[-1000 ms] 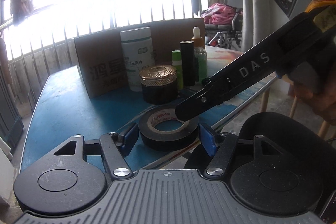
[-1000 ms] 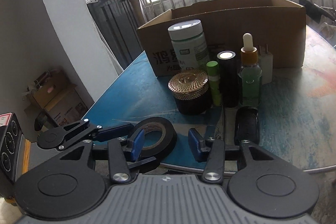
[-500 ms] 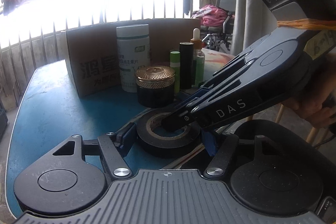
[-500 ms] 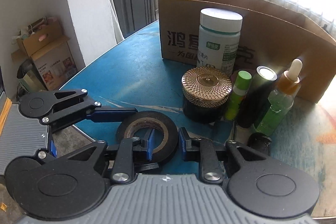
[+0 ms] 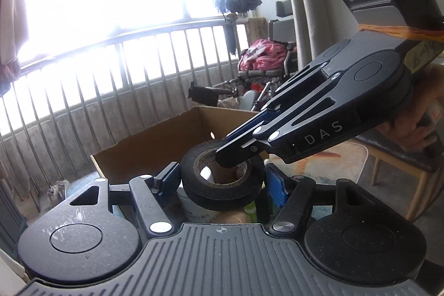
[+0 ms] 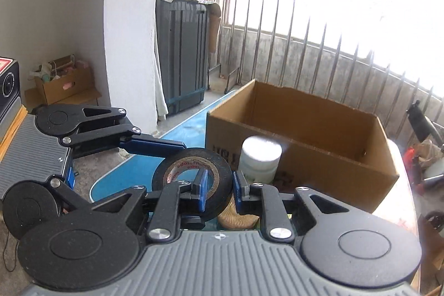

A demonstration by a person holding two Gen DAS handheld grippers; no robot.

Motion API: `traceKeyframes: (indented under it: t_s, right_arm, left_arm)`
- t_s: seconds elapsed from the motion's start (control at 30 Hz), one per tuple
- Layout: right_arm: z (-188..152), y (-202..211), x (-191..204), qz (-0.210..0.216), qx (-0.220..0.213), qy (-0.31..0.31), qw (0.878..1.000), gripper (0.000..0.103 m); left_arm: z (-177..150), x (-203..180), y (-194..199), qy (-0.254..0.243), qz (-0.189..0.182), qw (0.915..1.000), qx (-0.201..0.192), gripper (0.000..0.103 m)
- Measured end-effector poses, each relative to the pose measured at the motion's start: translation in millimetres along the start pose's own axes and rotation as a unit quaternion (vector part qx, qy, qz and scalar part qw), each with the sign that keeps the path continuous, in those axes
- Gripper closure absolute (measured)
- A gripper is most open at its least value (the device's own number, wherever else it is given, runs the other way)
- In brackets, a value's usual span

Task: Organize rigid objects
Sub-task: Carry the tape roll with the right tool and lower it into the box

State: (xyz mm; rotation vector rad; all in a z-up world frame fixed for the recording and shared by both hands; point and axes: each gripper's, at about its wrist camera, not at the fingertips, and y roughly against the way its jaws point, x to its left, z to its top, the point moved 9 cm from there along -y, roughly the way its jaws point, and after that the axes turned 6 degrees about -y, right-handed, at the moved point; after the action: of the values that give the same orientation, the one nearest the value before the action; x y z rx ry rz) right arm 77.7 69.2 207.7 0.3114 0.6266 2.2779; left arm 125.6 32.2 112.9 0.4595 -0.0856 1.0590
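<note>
— What is the biggest thing there?
— The worktop (image 6: 125,179), a smooth blue painted board with a rounded near edge. Toward its far edge sits an open cardboard box (image 6: 319,157), brown, matt and rectangular, with dark print on its near wall.

— And the tongs?
— The left gripper (image 5: 222,176) is ribbed grey plastic with black metal arms and blue pads. Its jaws stand at a middling width, with the pads against opposite sides of the tape roll (image 6: 163,171). The right gripper (image 6: 219,190), held in a hand (image 5: 416,126), comes in from the side. One finger is inside the roll's hole and the other outside, and the narrow jaws are closing on the roll's wall, which is pinched between the pads.

— So where is the roll?
— In the air over the worktop's near edge, short of the box, tilted and carried by both grippers. It is a thick ring of matt black tape around a pale card core with red lettering.

— Anything smaller around it?
— Just before the box's near wall stands a white plastic bottle (image 6: 260,157), a cylinder with a flat cap. Below the right jaws there is something tan and finely ridged (image 6: 236,218), but I cannot tell what it is
</note>
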Motion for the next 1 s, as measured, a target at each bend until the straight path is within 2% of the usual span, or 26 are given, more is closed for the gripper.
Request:
traceKeyframes:
  t_s: [0.07,0.2,0.3,0.4,0.5,0.67,0.77,0.87,0.9,0.93,1.0]
  right_arm:
    - [31,-12,-14,0.01,-0.001,-0.008,1.0,0.082]
    - [81,-62,-39,0.014,0.022,-0.01,1.0,0.082]
    - [98,-119,-56,0.024,0.059,-0.015,0.998,0.082]
    - [98,-176,-68,0.038,0.102,-0.03,0.994,0.082]
    - [81,-227,-75,0.048,0.146,-0.051,0.987,0.083]
    - [56,-284,-94,0.062,0.191,-0.092,0.975,0.083]
    - [42,-305,-103,0.07,0.227,-0.119,0.964,0.084]
    - [37,-320,-104,0.071,0.243,-0.137,0.958,0.084]
    - [37,-324,-105,0.068,0.243,-0.152,0.956,0.084]
    - [35,-326,-105,0.068,0.246,-0.166,0.953,0.084]
    - [32,-333,-104,0.081,0.261,-0.195,0.942,0.084]
  left_arm:
    - [23,28,-22,-0.017,0.002,0.9999,0.004,0.038]
    - [41,78,-82,-0.05,0.006,0.9975,0.05,0.037]
    - [34,106,-127,-0.067,-0.008,0.9926,0.101,0.037]
    - [12,129,-168,-0.074,-0.018,0.9854,0.152,0.037]
    - [-19,146,-206,-0.086,-0.031,0.9742,0.207,0.037]
    - [-56,159,-241,-0.118,-0.045,0.9567,0.263,0.037]
    - [-67,166,-259,-0.145,-0.057,0.9408,0.301,0.036]
    - [-76,174,-270,-0.151,-0.046,0.9247,0.346,0.033]
    - [-75,175,-271,-0.17,-0.043,0.9203,0.35,0.03]
    - [-75,174,-271,-0.188,-0.037,0.9167,0.351,0.022]
    - [-79,170,-265,-0.229,-0.037,0.9046,0.357,0.022]
